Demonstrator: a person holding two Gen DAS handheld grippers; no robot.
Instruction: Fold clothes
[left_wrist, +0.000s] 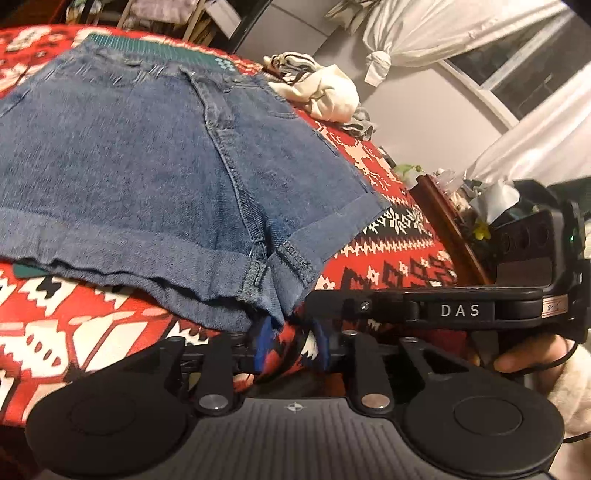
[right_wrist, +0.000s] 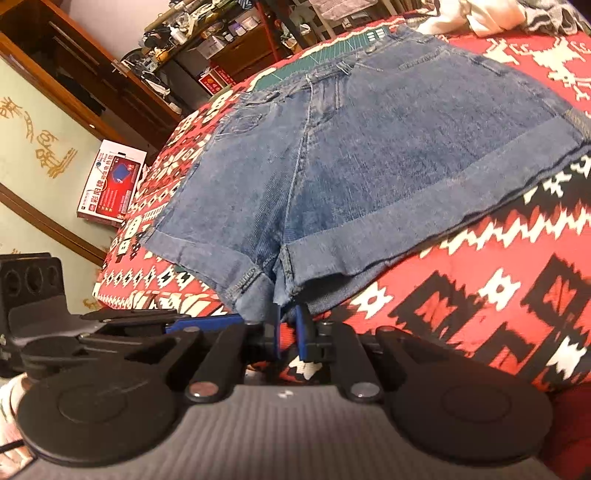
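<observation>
Blue denim shorts (left_wrist: 155, 162) lie flat on a red patterned blanket (left_wrist: 388, 258), waistband away, cuffed legs toward me. In the left wrist view my left gripper (left_wrist: 293, 345) sits low at the crotch hem, its blue fingers (left_wrist: 266, 345) a short gap apart with blanket showing between them. In the right wrist view the shorts (right_wrist: 388, 147) spread ahead. My right gripper (right_wrist: 289, 332) has its fingers nearly together on the crotch edge (right_wrist: 280, 295). The right gripper's body (left_wrist: 458, 310) comes in from the right, a hand behind it.
A pile of pale clothes (left_wrist: 325, 92) lies at the blanket's far edge. A green mat (right_wrist: 332, 55) peeks out beyond the waistband. A wooden cabinet (right_wrist: 74, 74) and a printed box (right_wrist: 110, 184) stand left of the bed. A wooden-edged shelf with flowers (left_wrist: 461, 221) is at the right.
</observation>
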